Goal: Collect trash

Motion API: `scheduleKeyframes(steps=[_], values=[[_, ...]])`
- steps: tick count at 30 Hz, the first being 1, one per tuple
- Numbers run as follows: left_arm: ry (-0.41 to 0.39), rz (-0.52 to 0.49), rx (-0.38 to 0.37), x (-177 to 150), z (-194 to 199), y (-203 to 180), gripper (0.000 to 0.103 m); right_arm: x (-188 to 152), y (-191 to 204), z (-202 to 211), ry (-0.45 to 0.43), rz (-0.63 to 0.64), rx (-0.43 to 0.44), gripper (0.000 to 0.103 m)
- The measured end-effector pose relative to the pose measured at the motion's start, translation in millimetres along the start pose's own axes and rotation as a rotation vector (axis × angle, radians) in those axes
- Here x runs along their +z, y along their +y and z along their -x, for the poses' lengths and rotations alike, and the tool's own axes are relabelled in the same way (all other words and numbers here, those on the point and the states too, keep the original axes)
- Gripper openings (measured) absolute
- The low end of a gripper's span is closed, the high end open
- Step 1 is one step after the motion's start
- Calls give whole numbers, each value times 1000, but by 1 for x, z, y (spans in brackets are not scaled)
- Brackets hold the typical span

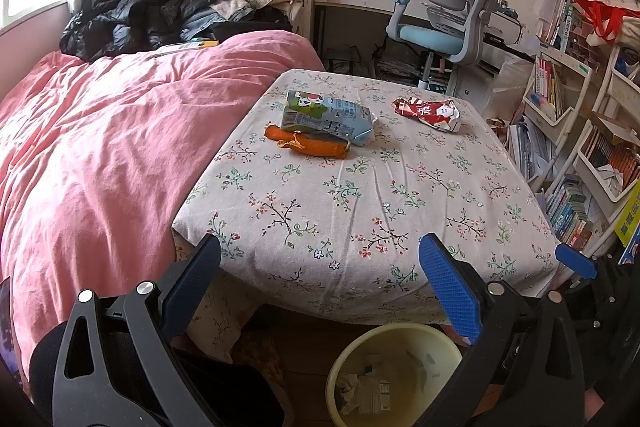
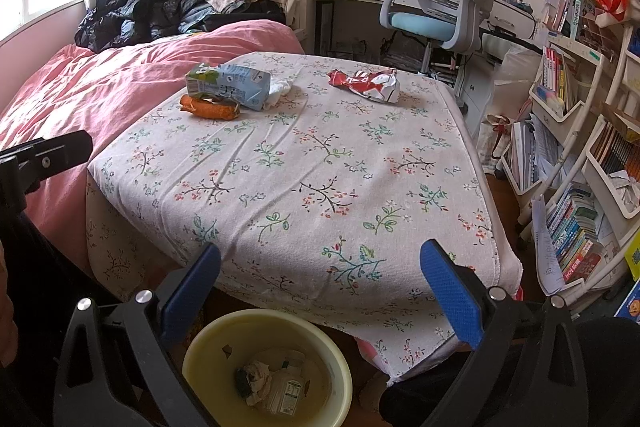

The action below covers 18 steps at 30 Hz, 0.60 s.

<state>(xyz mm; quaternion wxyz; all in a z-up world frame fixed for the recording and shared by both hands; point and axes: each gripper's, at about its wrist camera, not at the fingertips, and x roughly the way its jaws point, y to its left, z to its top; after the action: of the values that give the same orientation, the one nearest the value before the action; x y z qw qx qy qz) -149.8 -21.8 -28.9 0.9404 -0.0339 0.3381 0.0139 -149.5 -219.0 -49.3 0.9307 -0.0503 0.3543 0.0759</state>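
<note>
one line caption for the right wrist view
Open right tool faces carton, red wrapper on floral table; yellow bin below.

Matt floral cloth (image 1: 360, 195) covers the counter; on it, a glossy crinkled red wrapper (image 1: 428, 111) beside a printed paper carton (image 1: 326, 117). Below, a smooth plastic basin (image 2: 208, 351).

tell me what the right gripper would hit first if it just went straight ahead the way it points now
Probably the flower-printed cloth on the table: the open right gripper aims at bare cloth just past the near edge. The crumpled red and white wrapper lies farther along; depth is uncertain.
</note>
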Motion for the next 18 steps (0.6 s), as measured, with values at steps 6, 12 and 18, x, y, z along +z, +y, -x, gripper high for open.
scheduleKeyframes(steps=[6, 12, 18], values=[[0, 1, 0, 1, -1, 2, 96, 0, 0, 0, 0, 0, 0, 96], [1, 1, -1, 1, -1, 3, 96, 0, 0, 0, 1, 1, 0, 96], [1, 2, -1, 1, -1, 3, 96, 0, 1, 0, 0, 1, -1, 96]])
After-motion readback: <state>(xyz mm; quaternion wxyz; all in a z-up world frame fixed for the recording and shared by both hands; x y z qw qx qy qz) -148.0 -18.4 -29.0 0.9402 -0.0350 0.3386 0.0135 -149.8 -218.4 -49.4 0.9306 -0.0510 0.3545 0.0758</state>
